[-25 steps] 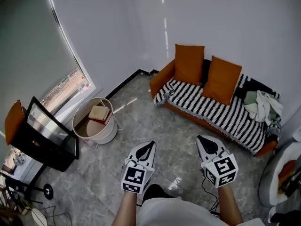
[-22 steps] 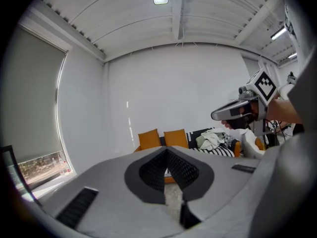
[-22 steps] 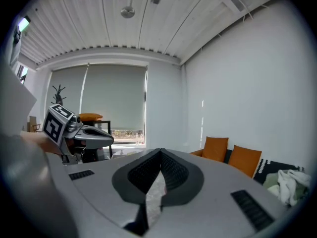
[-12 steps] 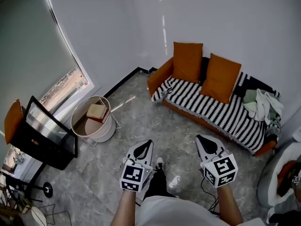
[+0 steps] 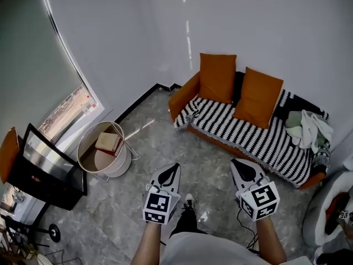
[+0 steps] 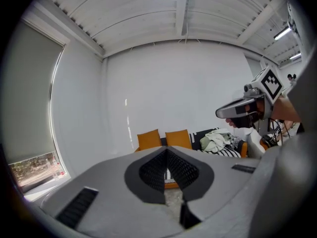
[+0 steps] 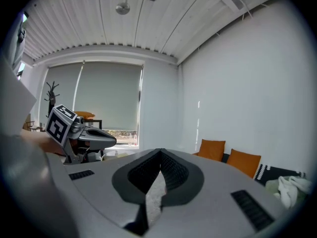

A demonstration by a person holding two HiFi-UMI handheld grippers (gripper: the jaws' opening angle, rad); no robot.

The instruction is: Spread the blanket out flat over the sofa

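An orange sofa (image 5: 182,95) stands against the far wall, with a black-and-white striped blanket (image 5: 251,131) lying over its seat and two orange cushions (image 5: 217,77) leaning on its back. A heap of pale clothes (image 5: 310,127) sits at its right end. My left gripper (image 5: 173,168) and right gripper (image 5: 237,163) hover side by side over the floor, well short of the sofa. Both are shut with nothing between the jaws. In the left gripper view the sofa (image 6: 168,139) shows beyond the jaw tips.
A round white tub (image 5: 103,150) holding a book stands on the floor at left. A black monitor (image 5: 47,166) on a stand is at the far left by the window. A grey-white seat (image 5: 328,208) is at the right edge. The marble floor (image 5: 165,142) lies between me and the sofa.
The view has shifted slightly, with the sofa a little higher and further left. Both grippers stay shut in about the same place, and a foot now shows below them.
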